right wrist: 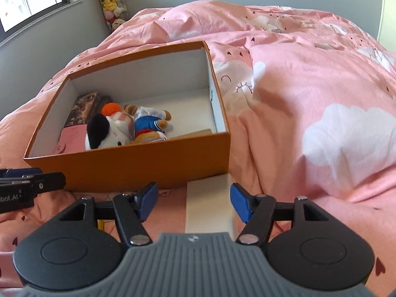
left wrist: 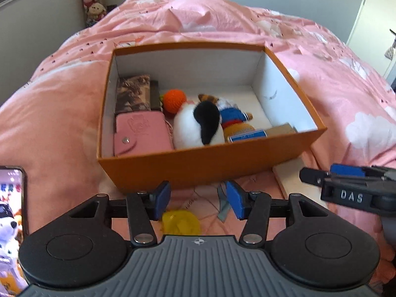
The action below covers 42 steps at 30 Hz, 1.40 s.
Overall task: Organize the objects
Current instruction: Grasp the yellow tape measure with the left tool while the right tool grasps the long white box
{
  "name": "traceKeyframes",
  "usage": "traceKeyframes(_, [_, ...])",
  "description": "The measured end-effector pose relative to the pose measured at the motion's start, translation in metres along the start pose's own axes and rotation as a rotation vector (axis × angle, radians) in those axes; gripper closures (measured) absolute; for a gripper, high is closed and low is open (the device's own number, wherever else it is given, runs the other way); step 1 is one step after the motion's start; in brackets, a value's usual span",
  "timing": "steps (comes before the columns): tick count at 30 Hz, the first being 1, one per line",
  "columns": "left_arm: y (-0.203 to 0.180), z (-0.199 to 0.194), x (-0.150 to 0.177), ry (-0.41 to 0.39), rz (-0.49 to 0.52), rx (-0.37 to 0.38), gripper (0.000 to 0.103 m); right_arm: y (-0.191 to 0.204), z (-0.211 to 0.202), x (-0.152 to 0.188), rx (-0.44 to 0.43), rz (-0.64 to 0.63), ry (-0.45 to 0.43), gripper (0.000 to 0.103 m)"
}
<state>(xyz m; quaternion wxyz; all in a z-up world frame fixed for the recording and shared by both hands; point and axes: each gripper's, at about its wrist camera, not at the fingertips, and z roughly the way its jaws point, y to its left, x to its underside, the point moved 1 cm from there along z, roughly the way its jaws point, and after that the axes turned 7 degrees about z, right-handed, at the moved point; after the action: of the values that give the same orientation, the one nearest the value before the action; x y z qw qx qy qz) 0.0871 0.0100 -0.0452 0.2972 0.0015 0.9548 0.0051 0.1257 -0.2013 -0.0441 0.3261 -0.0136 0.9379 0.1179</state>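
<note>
Both grippers stand open and empty on the near side of the box (left wrist: 188, 170), so I judge I am between picks. My left gripper (left wrist: 198, 201) hangs with jaws parted over a yellow piece (left wrist: 180, 222) and a grey scrap (left wrist: 222, 210) on the bedspread (left wrist: 334, 94), just in front of the box. My right gripper (right wrist: 193, 204) straddles, without touching, a white board (right wrist: 210, 208) that lies against the box's near right corner. Inside, the wallets, orange ball (left wrist: 174, 100) and plush toys sit packed toward the left and near walls, leaving the far right floor free for more.
</note>
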Motion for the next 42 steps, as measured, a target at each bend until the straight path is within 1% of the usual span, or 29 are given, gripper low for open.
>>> traceKeyframes(3, [-0.003, 0.018, 0.016, 0.044, -0.007, -0.064, 0.042, -0.004, 0.007, 0.005, 0.028, 0.013, 0.019, 0.035])
traceKeyframes(4, [-0.002, 0.025, 0.022, 0.064, -0.022, -0.09, 0.041, -0.005, 0.009, 0.007, 0.043, 0.013, 0.029, 0.034])
traceKeyframes(5, [0.001, 0.032, 0.027, 0.08, -0.043, -0.099, 0.041, -0.006, 0.011, 0.008, 0.055, 0.013, 0.038, 0.033])
traceKeyframes(8, [0.008, 0.044, 0.04, 0.124, -0.108, -0.075, 0.039, -0.008, 0.015, 0.014, 0.063, 0.014, 0.059, 0.031])
traceKeyframes(10, [0.011, 0.047, 0.046, 0.121, -0.119, -0.074, 0.037, -0.007, 0.02, 0.016, 0.065, 0.011, 0.076, 0.031])
traceKeyframes(12, [0.01, 0.048, 0.05, 0.112, -0.112, -0.09, 0.036, -0.007, 0.023, 0.018, 0.067, 0.009, 0.091, 0.031])
traceKeyframes(16, [0.006, 0.049, 0.052, 0.109, -0.087, -0.097, 0.035, -0.006, 0.027, 0.021, 0.066, 0.011, 0.106, 0.031])
traceKeyframes(20, [0.0, 0.055, 0.053, 0.13, -0.052, -0.109, 0.035, -0.007, 0.031, 0.023, 0.069, 0.013, 0.116, 0.03])
traceKeyframes(25, [-0.015, 0.062, 0.053, 0.155, 0.041, -0.155, 0.035, -0.009, 0.037, 0.022, 0.07, 0.02, 0.128, 0.03])
traceKeyframes(29, [-0.019, 0.068, 0.053, 0.172, 0.067, -0.179, 0.035, -0.012, 0.043, 0.02, 0.068, 0.03, 0.142, 0.03])
traceKeyframes(34, [-0.014, 0.072, 0.053, 0.186, 0.041, -0.171, 0.038, -0.015, 0.05, 0.019, 0.065, 0.043, 0.169, 0.03])
traceKeyframes(37, [-0.004, 0.071, 0.052, 0.188, -0.016, -0.137, 0.039, -0.016, 0.053, 0.017, 0.059, 0.03, 0.186, 0.03])
traceKeyframes(42, [0.015, 0.065, 0.053, 0.185, -0.126, -0.065, 0.039, -0.014, 0.056, 0.012, 0.089, -0.041, 0.217, 0.03])
